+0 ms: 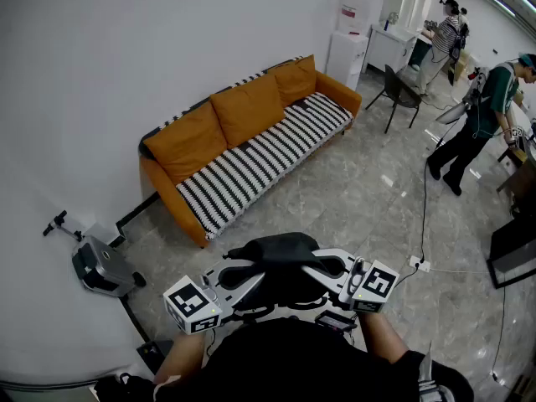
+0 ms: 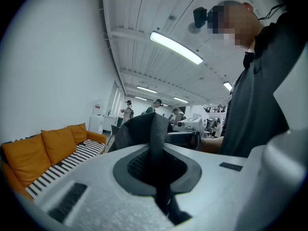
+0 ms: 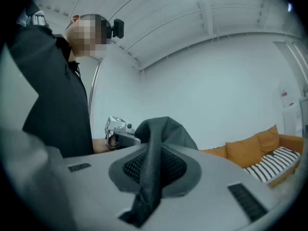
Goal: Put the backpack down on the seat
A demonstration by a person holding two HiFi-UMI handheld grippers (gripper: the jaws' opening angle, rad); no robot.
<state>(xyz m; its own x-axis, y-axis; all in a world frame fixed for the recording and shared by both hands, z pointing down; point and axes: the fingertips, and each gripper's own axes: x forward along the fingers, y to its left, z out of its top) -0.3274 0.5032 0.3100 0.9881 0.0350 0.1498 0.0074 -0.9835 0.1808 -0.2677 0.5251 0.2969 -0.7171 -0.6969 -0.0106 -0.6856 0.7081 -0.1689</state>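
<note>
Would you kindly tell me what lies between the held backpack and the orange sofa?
In the head view, only bare grey floor separates the backpack from the sofa.

Lower part of the backpack [image 1: 280, 251] is hidden

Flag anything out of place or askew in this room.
Nothing is spilled or damaged. The cushions on the sofa sit in a neat row. One loose cable trails across the open floor to a power strip, right of the sofa.
</note>
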